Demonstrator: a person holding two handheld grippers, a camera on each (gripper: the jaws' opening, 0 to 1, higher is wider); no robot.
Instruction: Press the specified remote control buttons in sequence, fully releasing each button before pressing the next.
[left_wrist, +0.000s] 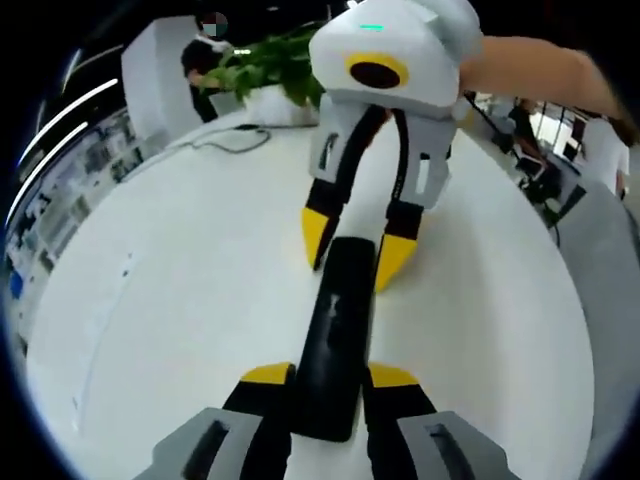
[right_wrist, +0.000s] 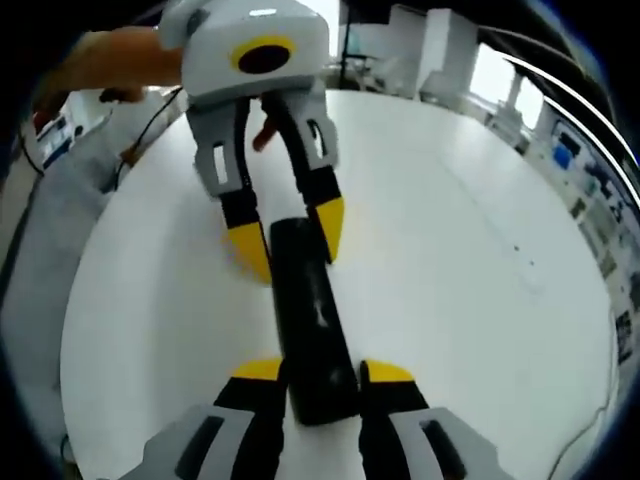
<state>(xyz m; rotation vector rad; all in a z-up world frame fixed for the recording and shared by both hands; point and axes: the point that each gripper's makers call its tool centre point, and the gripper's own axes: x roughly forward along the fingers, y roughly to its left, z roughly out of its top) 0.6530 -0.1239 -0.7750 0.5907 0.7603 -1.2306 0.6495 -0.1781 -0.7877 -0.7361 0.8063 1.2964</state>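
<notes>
A long black remote control (left_wrist: 335, 340) lies flat on the round white counter (left_wrist: 170, 300), and each of its ends sits between one pair of yellow-tipped jaws. In the left gripper view, the left gripper (left_wrist: 330, 378) rises from 6 o'clock with its jaws set on both sides of the remote's near end, the yellow tips close against its edges; whether they actually clench it or merely bracket it I cannot tell. The right gripper (left_wrist: 357, 245) comes down from 12 o'clock in that view, its jaws spread and straddling the far end of the remote, tips at the counter surface just beside it. In the right gripper view the arrangement is mirrored: the right gripper (right_wrist: 322, 372) flanks the remote control (right_wrist: 312, 320) near 6 o'clock, and the left gripper (right_wrist: 288, 235) reaches in from 12 o'clock with its tips on either side of the opposite end. The remote's buttons are too dark to make out. A potted green plant (left_wrist: 262, 70) stands at the counter's far edge toward 11 o'clock in the left gripper view, a cable (left_wrist: 235, 140) trailing beside it, and a bare forearm (left_wrist: 545, 70) extends toward 2 o'clock behind the right gripper.
</notes>
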